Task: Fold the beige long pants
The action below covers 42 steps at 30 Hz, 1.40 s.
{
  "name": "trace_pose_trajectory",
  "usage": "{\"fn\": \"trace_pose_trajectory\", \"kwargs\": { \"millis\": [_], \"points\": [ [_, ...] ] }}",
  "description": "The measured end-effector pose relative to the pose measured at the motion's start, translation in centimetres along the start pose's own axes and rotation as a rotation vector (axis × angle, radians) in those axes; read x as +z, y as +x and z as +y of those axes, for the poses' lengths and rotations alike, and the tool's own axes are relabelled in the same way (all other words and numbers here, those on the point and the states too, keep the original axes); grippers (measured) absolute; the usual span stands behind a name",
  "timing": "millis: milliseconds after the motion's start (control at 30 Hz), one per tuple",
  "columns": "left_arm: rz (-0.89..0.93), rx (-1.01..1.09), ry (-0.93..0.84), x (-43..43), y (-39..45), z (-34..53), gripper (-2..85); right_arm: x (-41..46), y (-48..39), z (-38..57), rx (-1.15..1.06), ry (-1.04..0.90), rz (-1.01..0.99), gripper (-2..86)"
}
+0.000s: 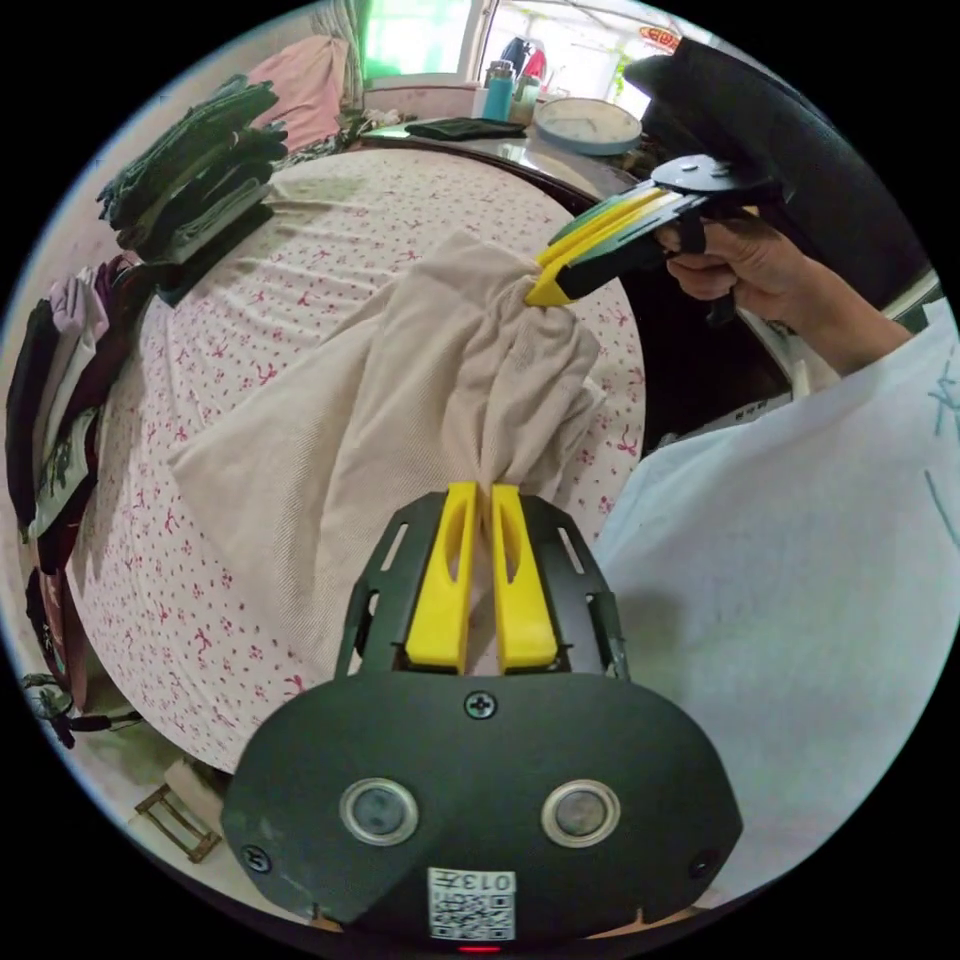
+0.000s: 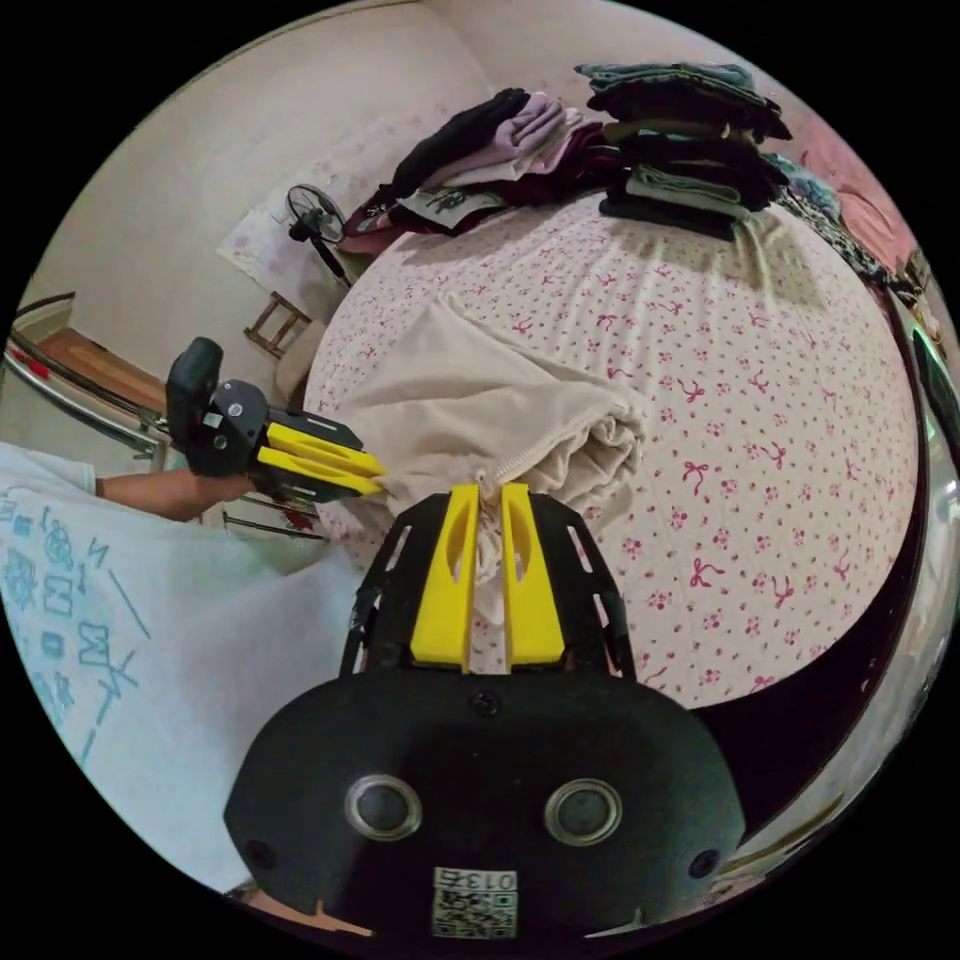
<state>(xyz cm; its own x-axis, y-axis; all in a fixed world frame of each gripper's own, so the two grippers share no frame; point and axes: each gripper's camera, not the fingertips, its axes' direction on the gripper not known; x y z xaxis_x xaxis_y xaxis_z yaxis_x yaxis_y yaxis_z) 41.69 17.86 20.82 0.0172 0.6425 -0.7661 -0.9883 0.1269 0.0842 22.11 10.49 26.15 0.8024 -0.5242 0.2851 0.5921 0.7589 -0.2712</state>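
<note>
The beige long pants lie bunched on a bed with a pink-bow sheet, one end lifted off it. My left gripper is shut on a gathered edge of the pants. In the same view my right gripper pinches the pants farther back, held by a hand. In the right gripper view the pants spread away over the sheet; my right gripper is shut on their corded waist edge, and my left gripper grips the cloth at the left.
A stack of dark folded clothes stands at the bed's far corner, with loose garments piled along the edge. A table with a round clock and bottles lies beyond the bed. A fan and wooden stool stand on the floor.
</note>
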Motion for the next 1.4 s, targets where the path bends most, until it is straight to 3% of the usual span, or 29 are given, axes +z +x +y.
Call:
{"fn": "trace_pose_trajectory", "kwargs": {
  "millis": [167, 233, 433, 567, 700, 767, 967, 1067, 1167, 1300, 1400],
  "points": [
    [0.085, -0.027, -0.028, 1.1, -0.9, 1.1, 2.9, 2.0, 3.5, 3.8, 0.098, -0.062, -0.081, 5.8],
    [0.14, -0.09, 0.077, -1.4, -3.0, 1.8, 4.2, 0.7, 5.5, 4.2, 0.153, -0.014, -0.162, 8.8],
    [-0.027, -0.437, 0.197, -4.8, -13.1, 3.3, 13.1, -3.2, 9.3, 2.1, 0.209, 0.159, -0.084, 16.6],
    [0.061, -0.562, 0.15, -2.1, -18.1, 2.1, 14.9, 0.6, 11.8, -0.6, 0.242, 0.049, -0.077, 17.2],
    [0.081, -0.644, 0.111, 0.2, -20.5, 1.6, 8.5, 4.1, 13.7, -0.9, 0.255, -0.11, -0.125, 13.2],
    [0.11, -0.642, 0.153, -0.5, -20.7, 2.0, 5.4, 3.3, 13.2, -1.2, 0.186, -0.118, -0.08, 11.1],
    [-0.059, -0.624, 0.254, -4.3, -19.2, 3.7, 3.0, 0.7, 9.4, -2.2, -0.093, 0.035, 0.148, 10.1],
    [0.019, -0.652, 0.201, -2.3, -20.8, 3.5, 4.1, 3.6, 12.7, -2.3, 0.034, -0.057, 0.122, 10.9],
    [0.092, -0.7, 0.229, -2.1, -21.8, 4.2, 6.3, 3.5, 15.3, -1.2, 0.131, -0.029, 0.018, 12.1],
    [0.112, -0.705, 0.258, -3.9, -21.8, 7.1, 10.0, 0.9, 15.5, 0.7, 0.145, 0.008, 0.05, 13.6],
    [0.173, -0.731, 0.273, -4.3, -21.6, 8.8, 13.3, -0.4, 15.7, 3.5, 0.216, 0.085, -0.097, 15.0]
  ]
}}
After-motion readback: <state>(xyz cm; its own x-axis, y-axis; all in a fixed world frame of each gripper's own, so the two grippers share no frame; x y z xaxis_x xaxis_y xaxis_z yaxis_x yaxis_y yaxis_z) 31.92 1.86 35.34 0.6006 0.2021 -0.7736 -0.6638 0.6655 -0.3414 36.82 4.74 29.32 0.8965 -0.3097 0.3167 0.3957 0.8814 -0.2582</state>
